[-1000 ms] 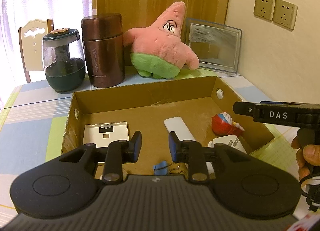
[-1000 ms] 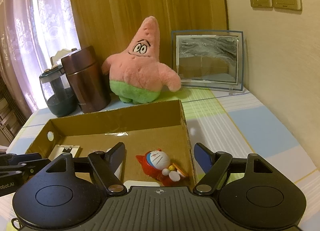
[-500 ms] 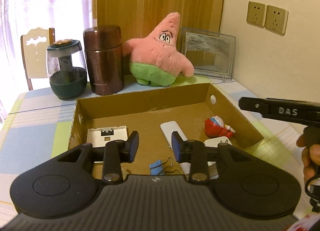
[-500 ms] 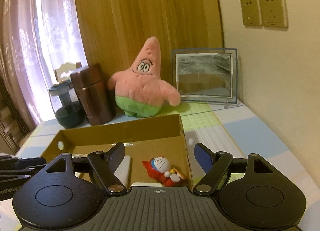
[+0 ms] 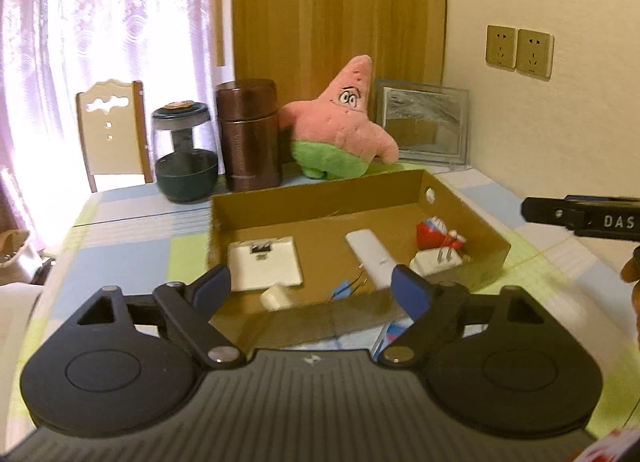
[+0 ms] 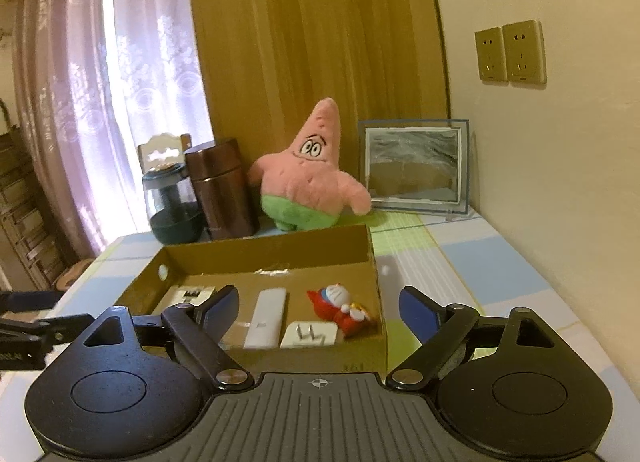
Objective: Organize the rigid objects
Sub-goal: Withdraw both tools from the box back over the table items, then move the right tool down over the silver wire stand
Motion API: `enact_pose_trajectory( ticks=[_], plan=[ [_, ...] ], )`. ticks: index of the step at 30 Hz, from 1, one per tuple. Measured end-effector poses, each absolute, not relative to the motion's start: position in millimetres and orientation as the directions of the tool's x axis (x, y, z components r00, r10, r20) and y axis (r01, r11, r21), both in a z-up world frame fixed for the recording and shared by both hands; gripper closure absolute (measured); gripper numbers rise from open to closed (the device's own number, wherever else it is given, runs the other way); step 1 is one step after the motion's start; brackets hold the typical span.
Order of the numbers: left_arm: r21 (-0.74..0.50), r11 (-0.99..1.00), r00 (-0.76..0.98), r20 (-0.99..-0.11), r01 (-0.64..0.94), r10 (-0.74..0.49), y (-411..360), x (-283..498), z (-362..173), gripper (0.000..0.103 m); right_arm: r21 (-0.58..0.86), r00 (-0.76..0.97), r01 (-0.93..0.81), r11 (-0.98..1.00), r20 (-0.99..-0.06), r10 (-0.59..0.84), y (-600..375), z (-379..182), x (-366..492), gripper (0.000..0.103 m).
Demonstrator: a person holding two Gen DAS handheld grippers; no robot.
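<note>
An open cardboard box [image 5: 320, 189] lies on the table. Inside it are a white square device [image 5: 264, 264], a white remote [image 5: 370, 256], a red and blue cat figurine [image 5: 434, 232], a white plug charger [image 5: 436, 264], a blue binder clip [image 5: 342, 289] and a small white block [image 5: 276, 297]. My left gripper [image 5: 310, 286] hangs before the box's near wall, its jaws opening wide with nothing between the pads. My right gripper [image 6: 318, 302] hovers at the box's near right corner, its jaws also opening and empty. The same box [image 6: 280, 246] shows in the right wrist view.
Behind the box stand a dark glass jar [image 5: 184, 157], a brown flask [image 5: 248, 133], a pink star plush [image 5: 344, 125] and a glass frame [image 5: 424, 121]. A wall with sockets [image 5: 520, 49] bounds the right side. A chair [image 5: 110, 129] stands beyond the table's far left.
Both grippers drew back and rose away from the box. The left jaws went from narrow to wide, the right jaws widened a little. The small white block now shows near the box's front.
</note>
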State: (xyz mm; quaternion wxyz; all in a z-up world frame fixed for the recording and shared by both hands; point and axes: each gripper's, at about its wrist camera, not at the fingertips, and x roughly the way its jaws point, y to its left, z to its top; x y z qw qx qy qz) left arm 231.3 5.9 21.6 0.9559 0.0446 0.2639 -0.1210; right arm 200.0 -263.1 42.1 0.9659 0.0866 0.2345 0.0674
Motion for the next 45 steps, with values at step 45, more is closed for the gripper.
enact_pose_trajectory(
  ticks=[45],
  plan=[
    [0.089,0.936,0.751,-0.625,0.341,-0.214,52,177,-44,0.017,-0.048,0.651,-0.512,0.858,-0.674,0.351,-249,-51,178,0.013]
  ],
)
